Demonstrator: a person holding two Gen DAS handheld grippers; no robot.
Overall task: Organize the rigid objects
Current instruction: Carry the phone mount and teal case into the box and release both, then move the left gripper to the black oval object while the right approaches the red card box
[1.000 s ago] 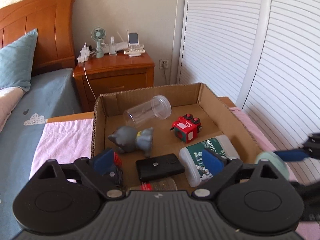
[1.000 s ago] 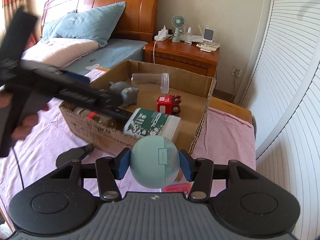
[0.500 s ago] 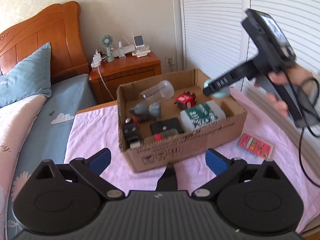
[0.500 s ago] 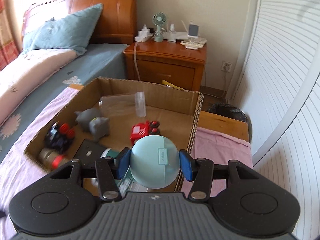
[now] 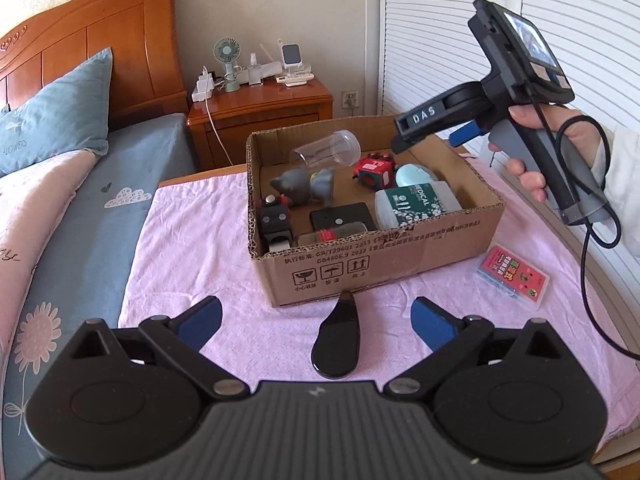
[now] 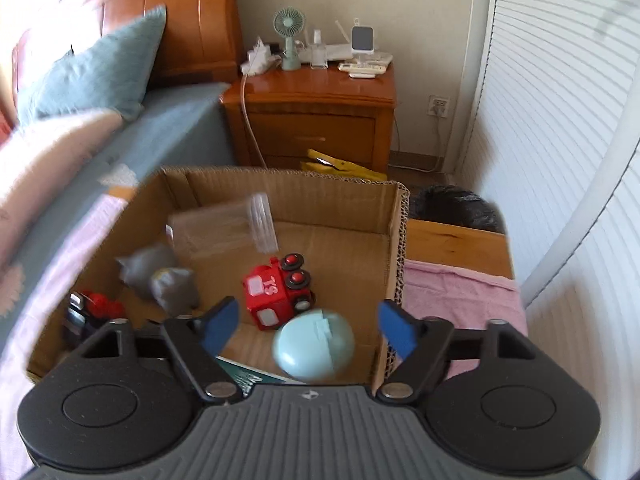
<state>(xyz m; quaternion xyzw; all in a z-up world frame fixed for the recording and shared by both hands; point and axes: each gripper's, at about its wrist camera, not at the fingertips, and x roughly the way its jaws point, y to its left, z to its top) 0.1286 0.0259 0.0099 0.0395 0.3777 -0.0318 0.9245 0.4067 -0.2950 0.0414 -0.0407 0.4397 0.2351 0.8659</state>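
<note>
At far left lies the bed with a blue pillow, and beside it a wooden nightstand carries a small fan. The left gripper hangs low over the pink cloth with its blue pads wide apart and nothing between them; a black shoehorn-shaped object lies on the cloth just ahead of it. In the middle stands the cardboard box. Inside it, from left to right, sit a black and red toy, a grey cat figure, a clear plastic jar on its side, a black flat case, a red toy train, a white medical bottle and the pale blue egg-shaped case. The right gripper, held by a hand, hovers over the box's right end; its jaws have just been opening and stand wide, the egg-shaped case between them but free of the pads. Right of the box a pink card pack lies on the cloth.
</note>
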